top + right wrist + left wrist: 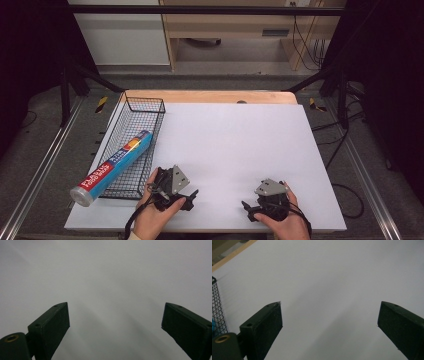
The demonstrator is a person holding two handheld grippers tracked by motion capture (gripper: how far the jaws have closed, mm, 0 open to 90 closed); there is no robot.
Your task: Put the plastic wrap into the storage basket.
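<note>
At the far left I see a blue cardboard tube of plastic food wrap with a grey end cap (111,168), lying slanted in a black wire-mesh basket (145,103); its capped near end pokes out over the basket's near-left corner and off the white table sheet (235,145). That roll is the thing nearest my tools, so I judge the step in hand to be reaching for it.

To do that well, I would swing the left gripper (192,196) round toward the basket, since right now it points out over the bare sheet, away from the roll. I would line the jaws across the tube, not along it, and take it near the middle so it does not tip when lifted over the wire rim. The mesh edge shows at the left border of the left gripper view, so the turn is short.

The left gripper rests low on the sheet just beside the basket's near-right corner, jaws spread wide with nothing between them, hand wrapped from behind. The right gripper (245,206) sits well apart to the right, near the table's front edge, also spread wide and empty, aimed toward the left.
</note>
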